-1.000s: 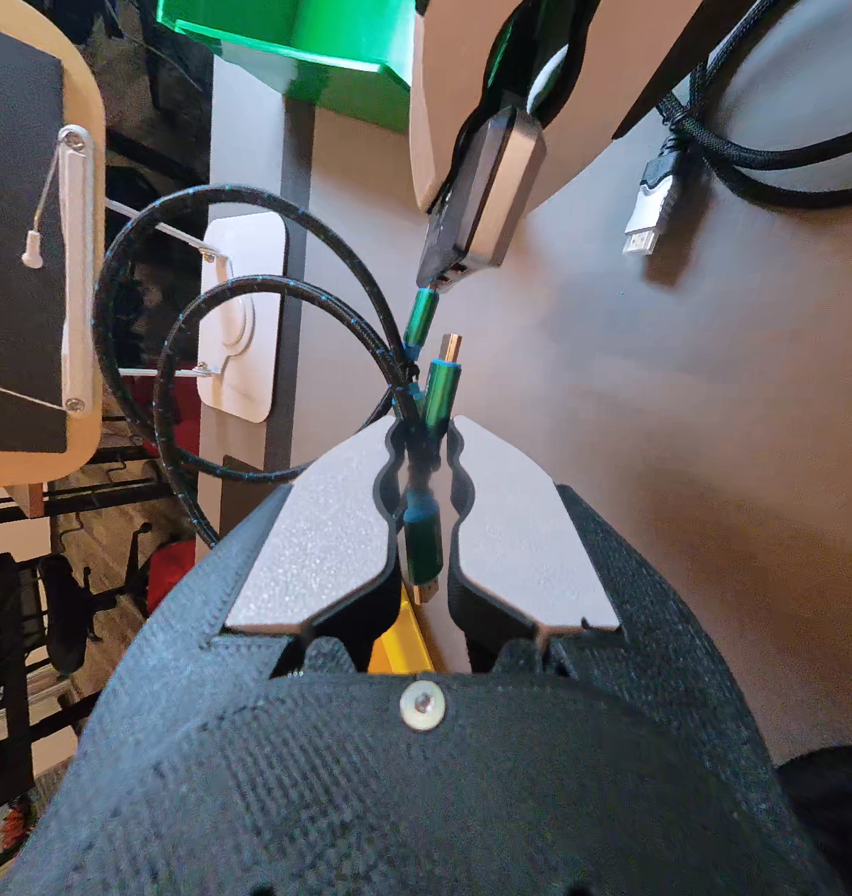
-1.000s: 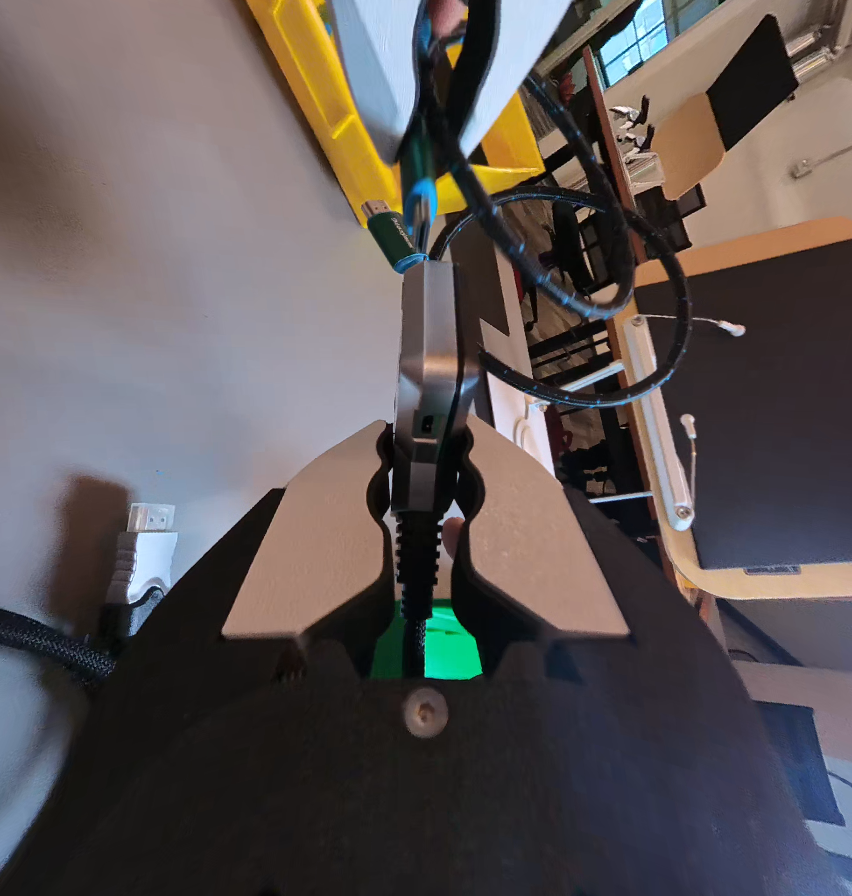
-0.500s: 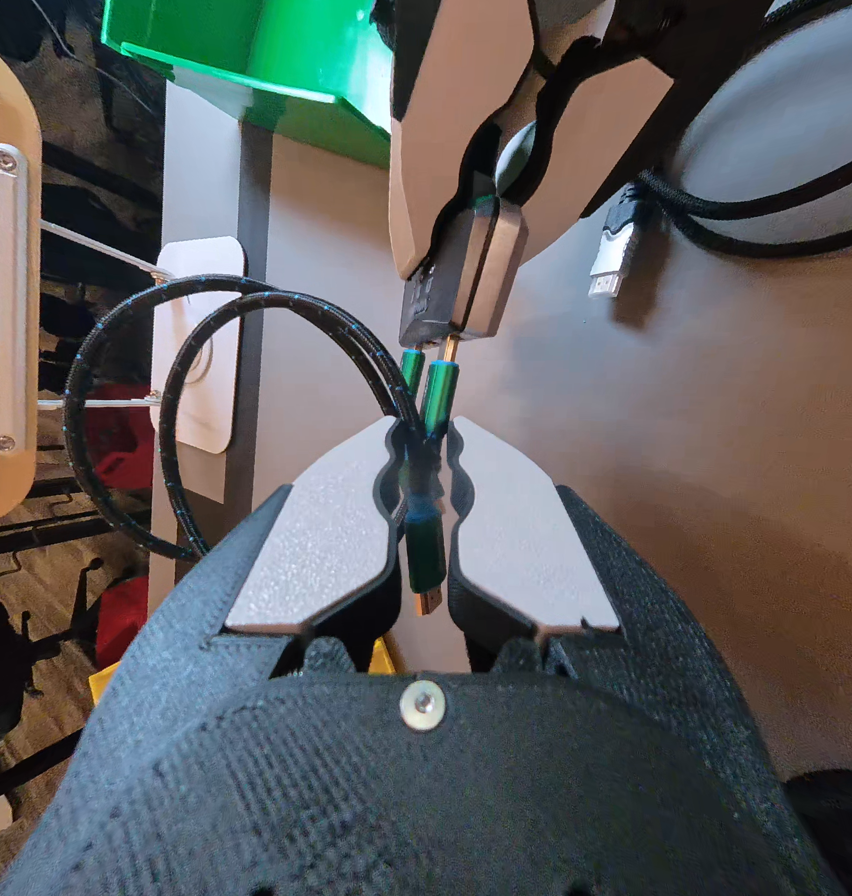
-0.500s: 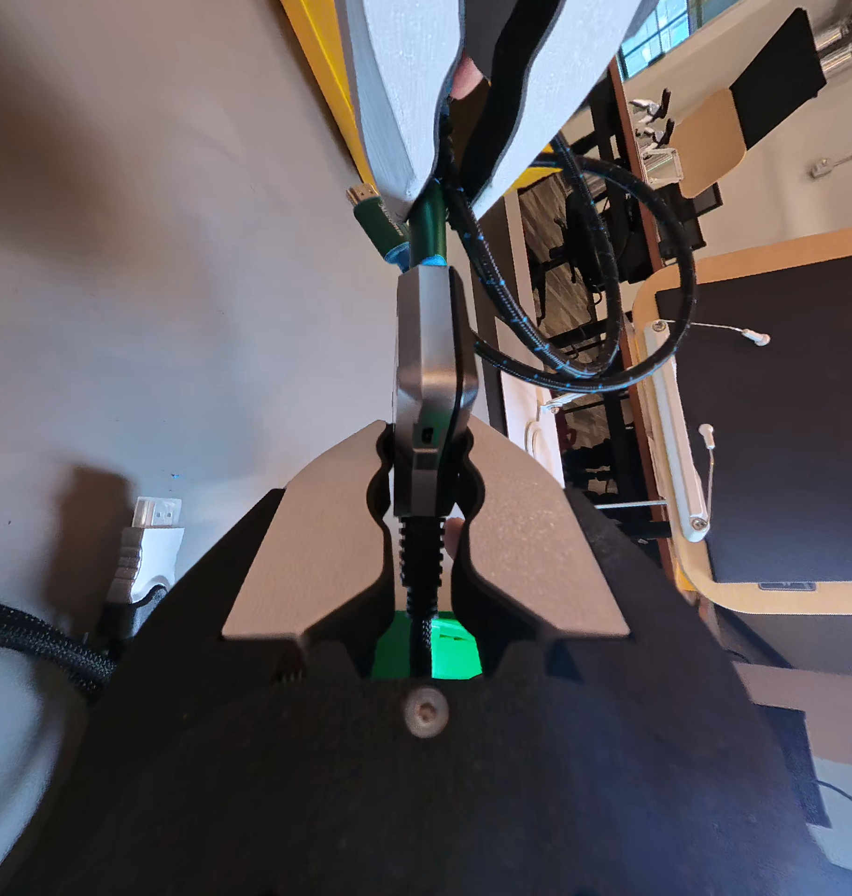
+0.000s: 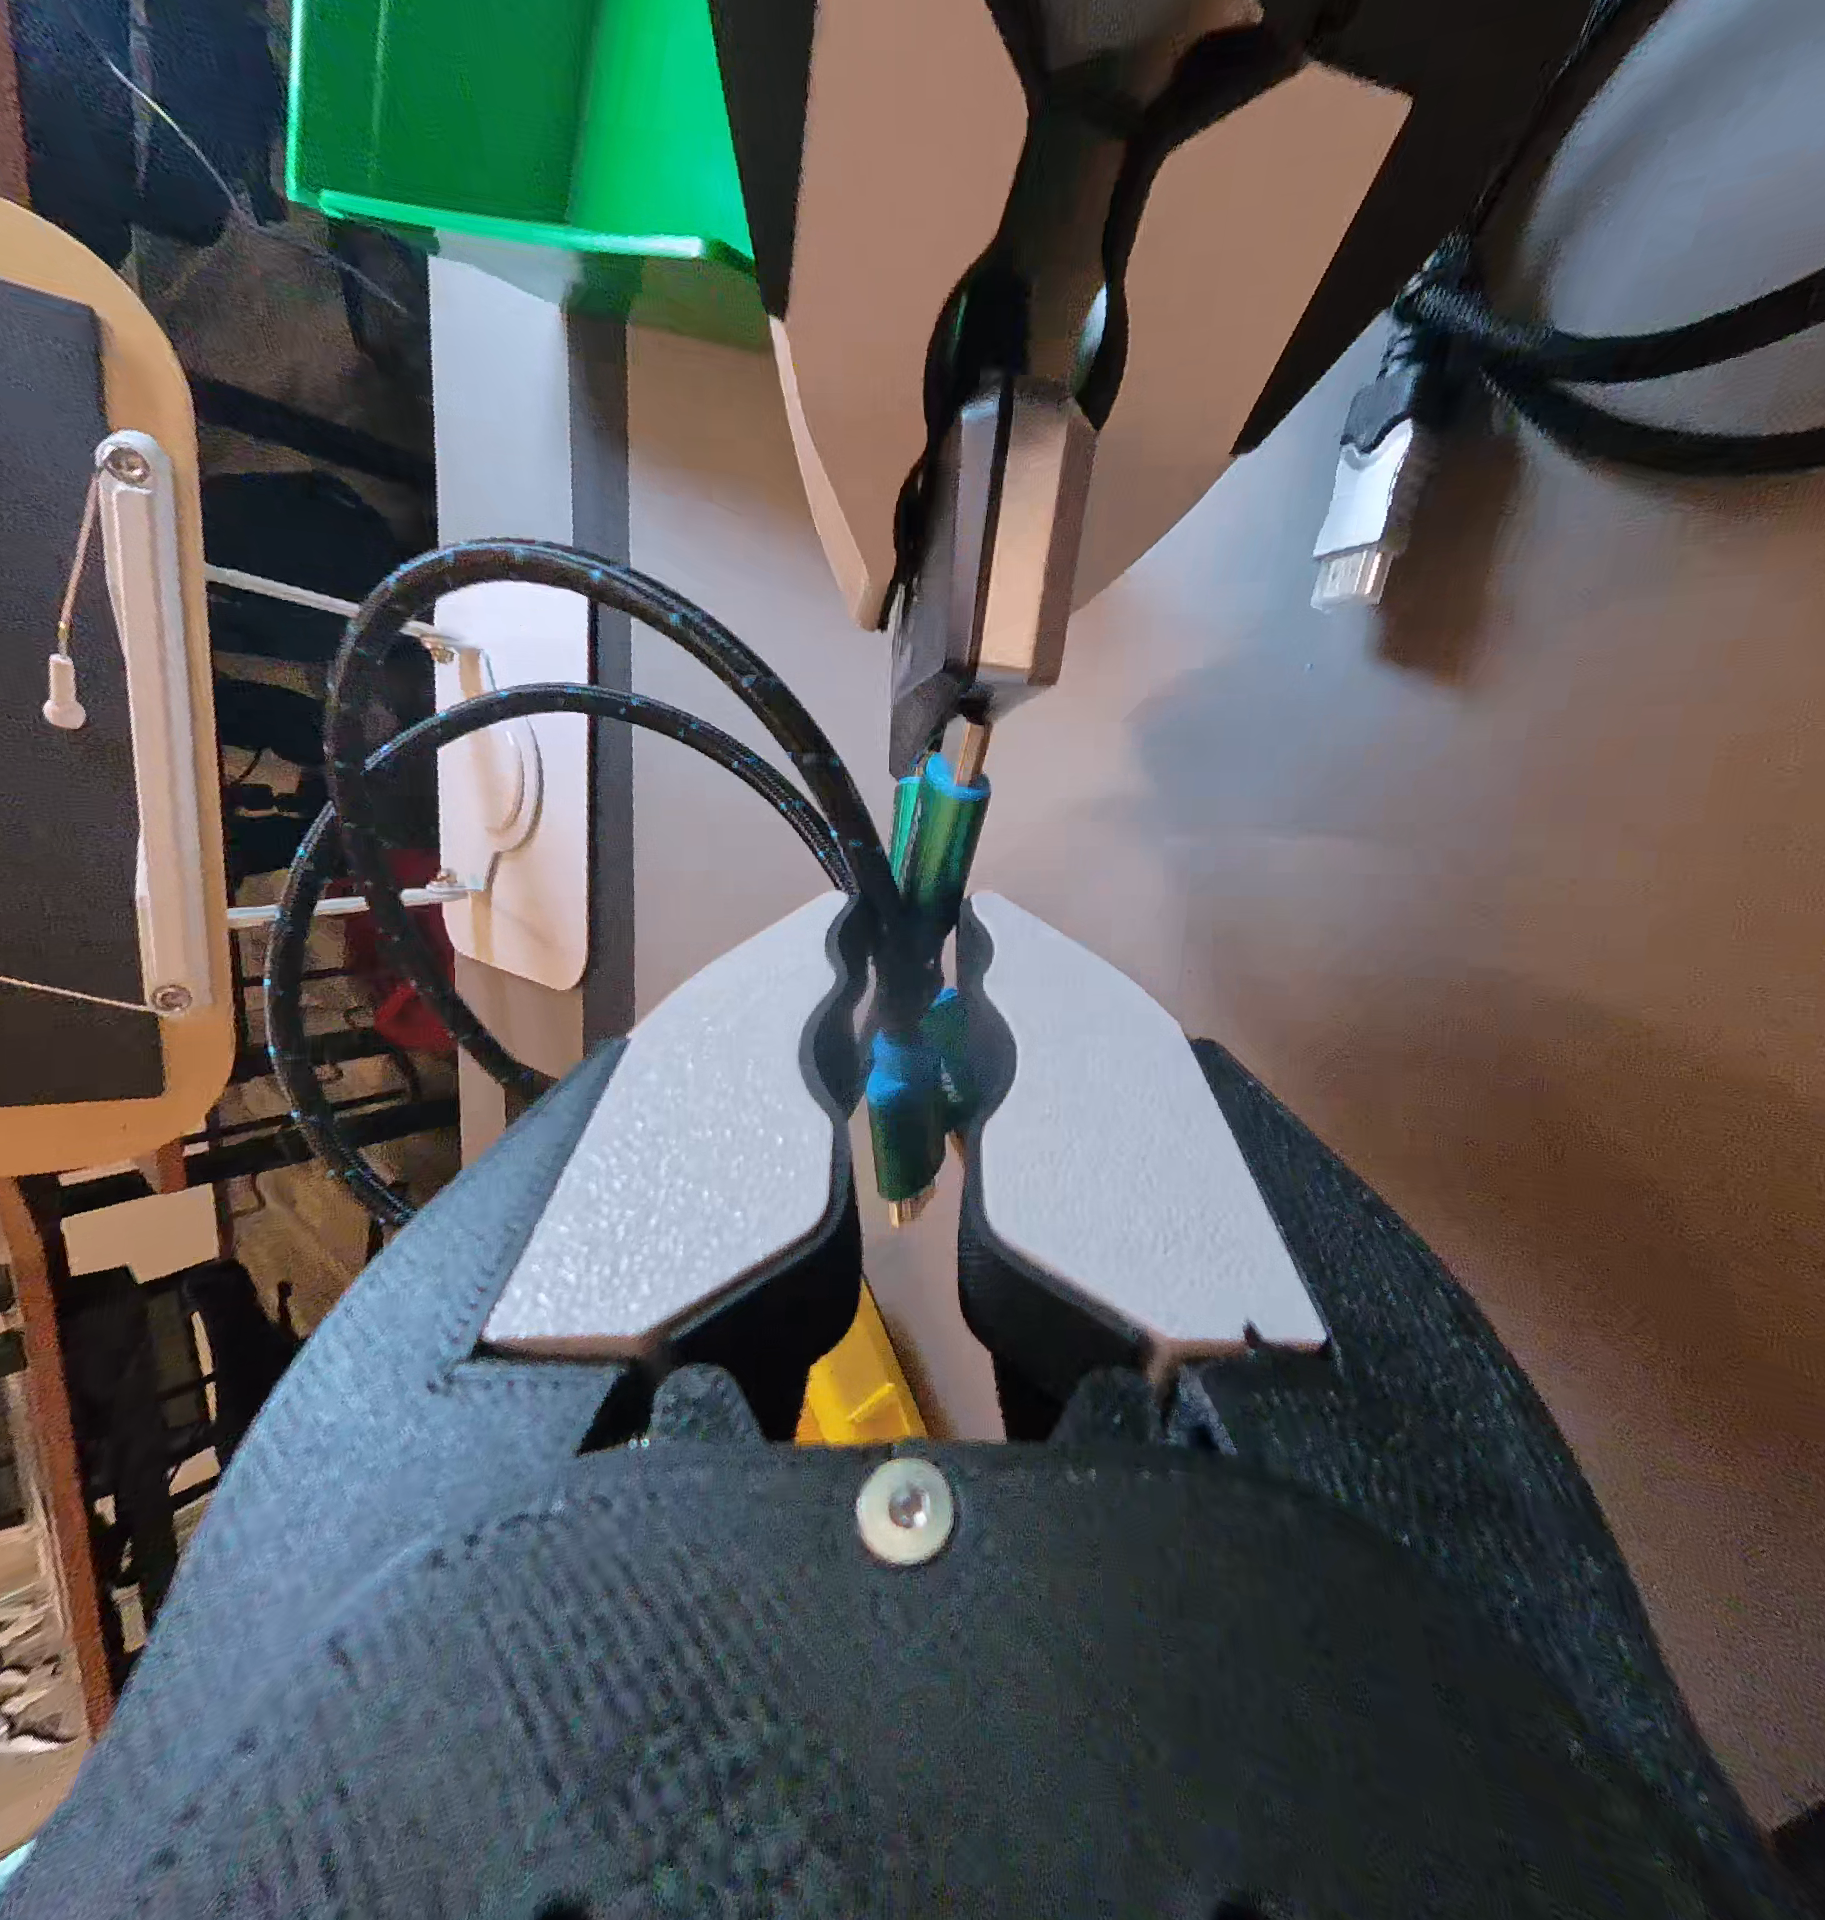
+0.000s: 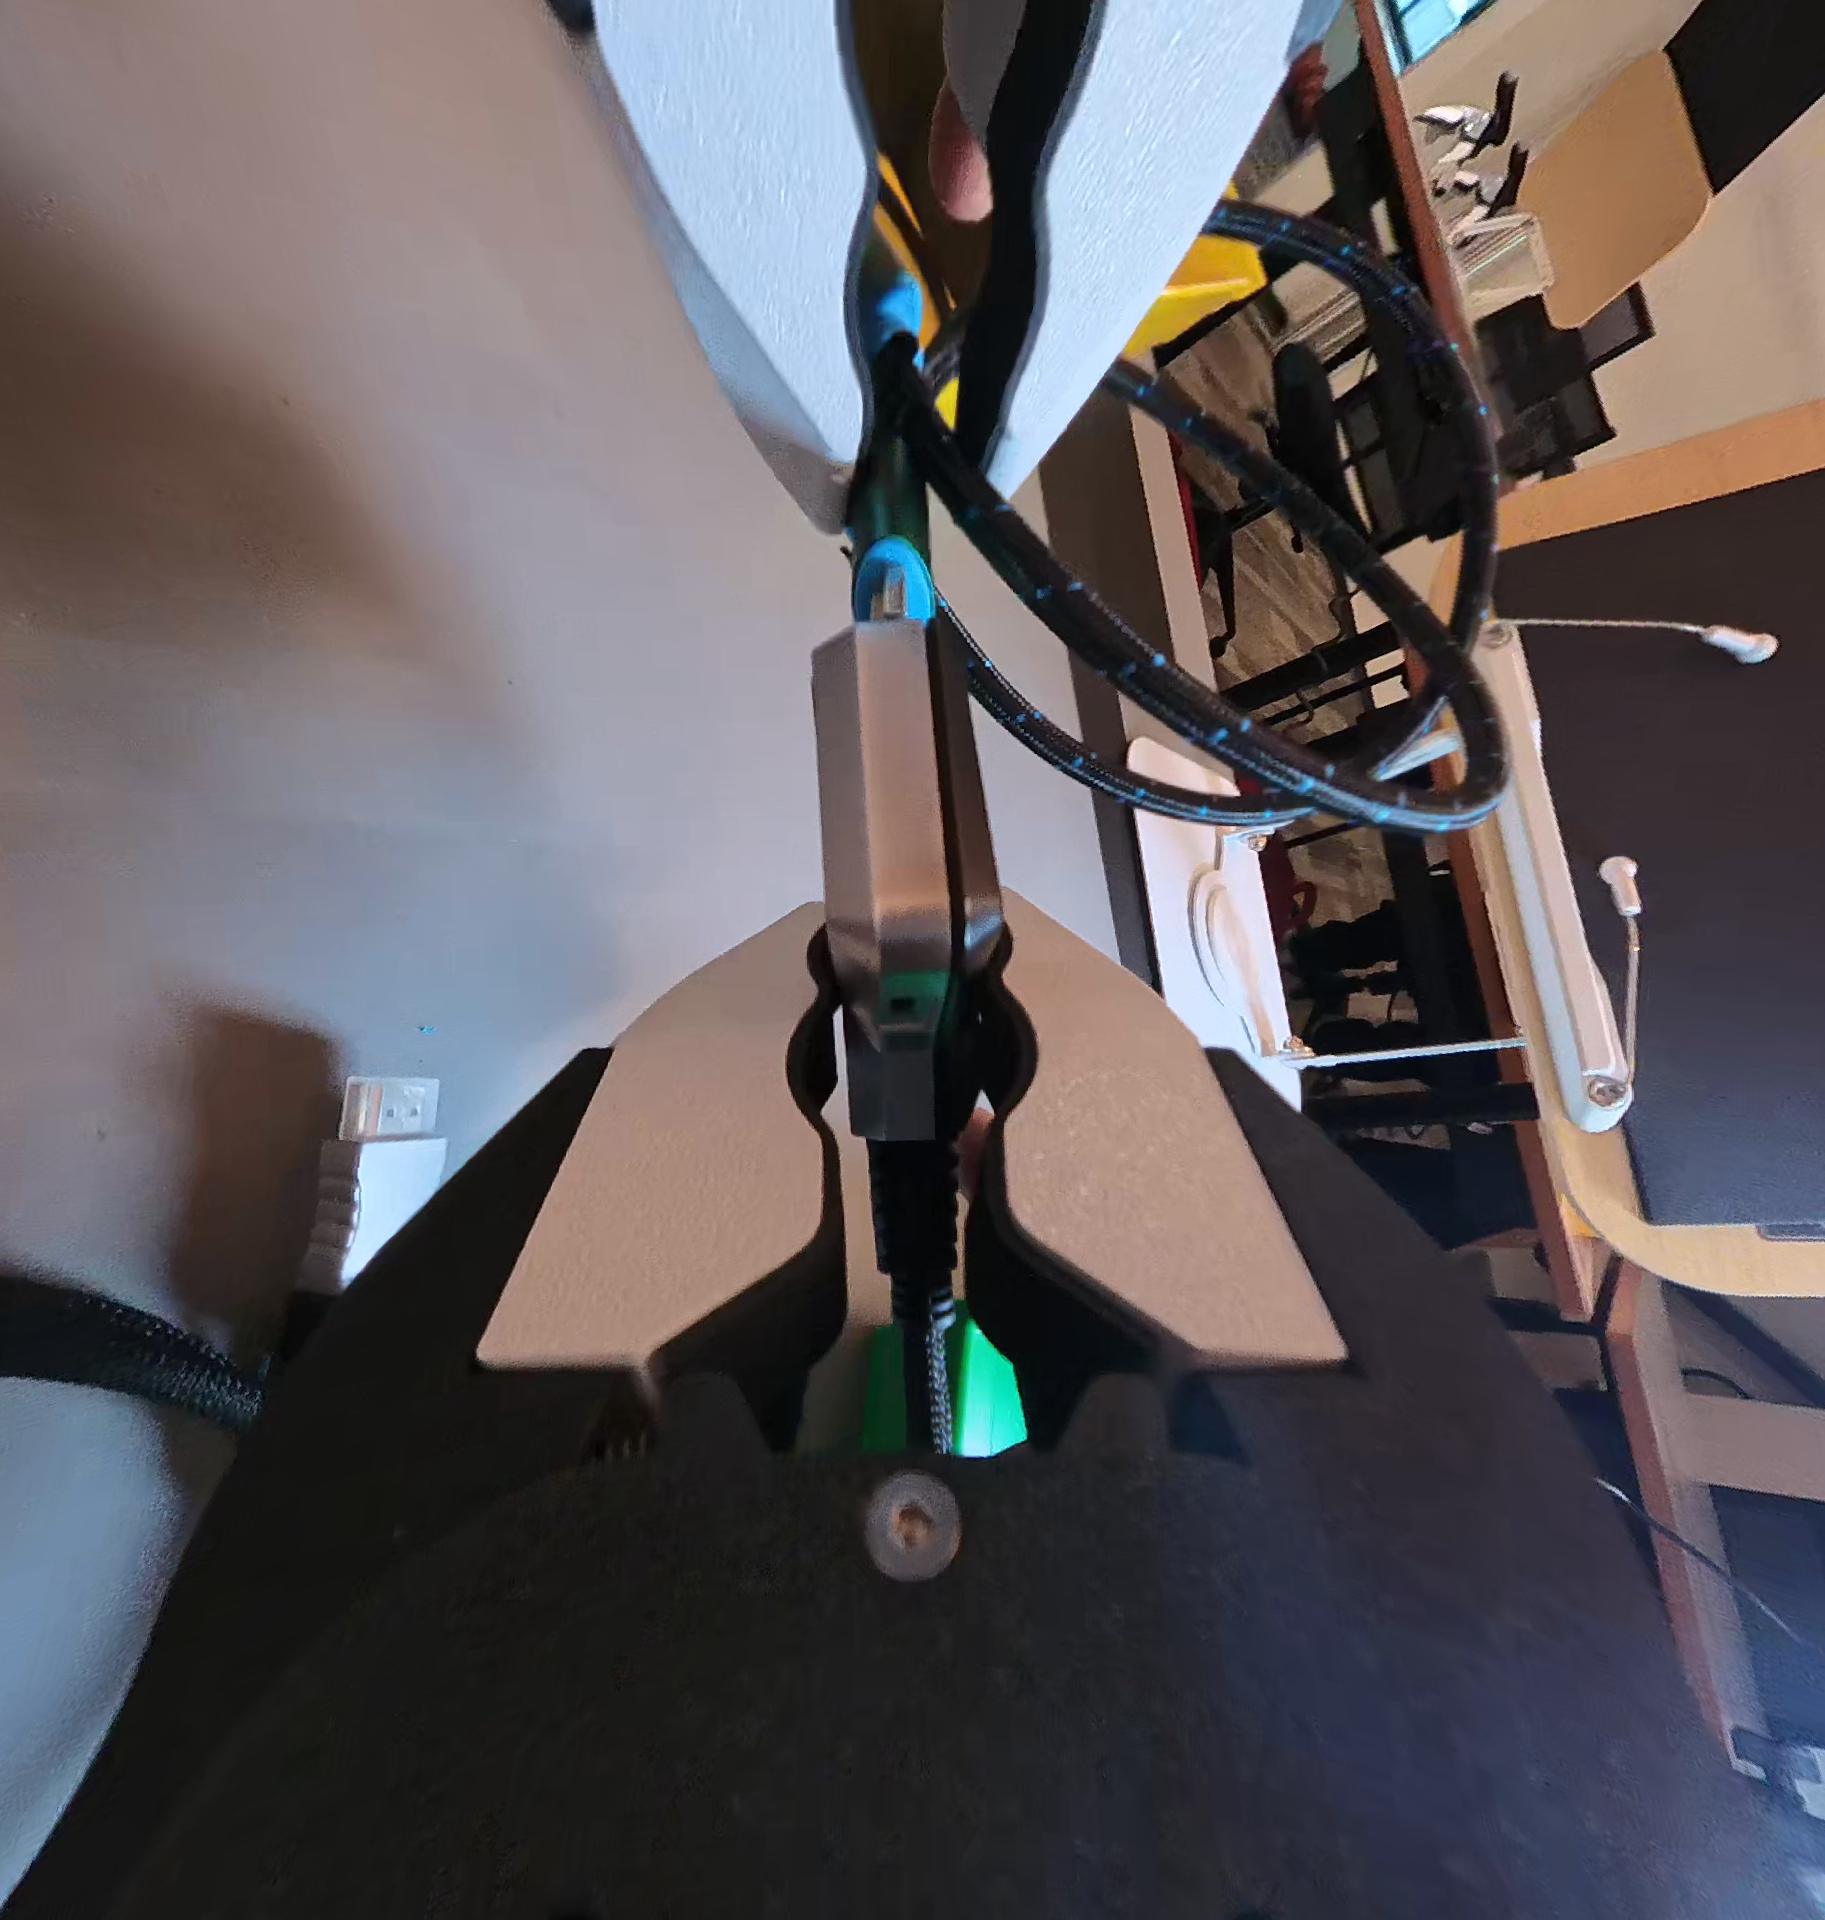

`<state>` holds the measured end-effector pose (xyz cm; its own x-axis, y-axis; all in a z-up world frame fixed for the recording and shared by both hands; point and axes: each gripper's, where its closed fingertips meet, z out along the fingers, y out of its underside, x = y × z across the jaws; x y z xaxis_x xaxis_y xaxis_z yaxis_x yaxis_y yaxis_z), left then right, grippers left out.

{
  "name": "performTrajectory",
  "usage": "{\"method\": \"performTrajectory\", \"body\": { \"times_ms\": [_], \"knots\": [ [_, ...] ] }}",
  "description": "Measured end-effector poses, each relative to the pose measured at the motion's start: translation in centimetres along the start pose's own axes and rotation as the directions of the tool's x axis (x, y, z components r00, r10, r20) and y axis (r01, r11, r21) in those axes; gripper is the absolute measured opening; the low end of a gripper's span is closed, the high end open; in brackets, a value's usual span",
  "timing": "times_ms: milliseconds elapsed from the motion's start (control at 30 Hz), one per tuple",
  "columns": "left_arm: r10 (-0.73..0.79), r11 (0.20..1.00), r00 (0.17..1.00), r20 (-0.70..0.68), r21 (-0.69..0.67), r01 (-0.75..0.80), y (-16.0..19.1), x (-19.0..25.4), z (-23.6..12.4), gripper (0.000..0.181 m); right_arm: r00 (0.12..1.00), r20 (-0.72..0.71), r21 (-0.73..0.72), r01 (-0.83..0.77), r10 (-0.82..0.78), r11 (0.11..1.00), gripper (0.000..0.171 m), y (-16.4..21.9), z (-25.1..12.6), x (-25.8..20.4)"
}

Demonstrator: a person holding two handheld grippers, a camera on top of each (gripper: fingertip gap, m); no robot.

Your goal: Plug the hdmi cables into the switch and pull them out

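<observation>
You are clamping the left gripper (image 5: 913, 997) on a bundle of green-sleeved HDMI plugs and their black braided cable (image 5: 617, 727), and you are pinching the right gripper (image 6: 913, 1023) on the grey switch (image 6: 887, 790), which is hanging in the air above the grey table (image 5: 1510, 935), between the two tools. Judging by the left wrist view, one green plug (image 5: 944, 821) is sitting with its metal tip right at the switch's end face; whether it is fully seated I cannot tell, because bare metal is still showing between sleeve and housing. A second green plug (image 5: 903, 1132) is lying free inside your left jaws, pointing back toward the camera, so at least one insertion, and all the pulling out, looks to be ahead of you. The switch's long axis is running straight out from the right gripper toward the left one, port end leading, and the front plug is lining up along that same axis. A white-tipped connector (image 5: 1360, 530) is resting unused on the table.
</observation>
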<state>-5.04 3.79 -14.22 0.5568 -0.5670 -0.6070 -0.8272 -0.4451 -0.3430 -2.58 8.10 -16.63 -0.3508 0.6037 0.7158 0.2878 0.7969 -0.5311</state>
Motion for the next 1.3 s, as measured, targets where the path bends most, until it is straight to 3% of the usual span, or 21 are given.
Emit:
{"method": "performTrajectory", "body": {
  "times_ms": [500,833,1167,1300],
  "knots": [
    [-0.044,0.982,0.999,0.011,-0.183,0.045,2.4,0.3,1.6,0.016,0.998,-0.026,-0.166,0.048,-0.053,0.985,0.023,1.1,1.5,-0.5],
    [-0.106,0.994,0.99,-0.095,-0.043,0.103,0.7,1.2,1.2,0.016,1.0,-0.004,-0.262,0.027,-0.029,0.965,0.022,1.9,1.7,-1.0],
    [-0.053,0.998,0.991,-0.119,-0.032,0.049,0.8,1.7,2.0,0.016,1.0,0.014,-0.281,0.028,-0.025,0.959,0.022,2.2,2.2,-1.6],
    [-0.075,0.997,0.992,-0.104,0.021,0.077,1.2,0.7,2.2,0.017,0.999,-0.041,-0.219,0.01,-0.02,0.976,0.026,1.1,1.9,-0.5]
  ]
}}
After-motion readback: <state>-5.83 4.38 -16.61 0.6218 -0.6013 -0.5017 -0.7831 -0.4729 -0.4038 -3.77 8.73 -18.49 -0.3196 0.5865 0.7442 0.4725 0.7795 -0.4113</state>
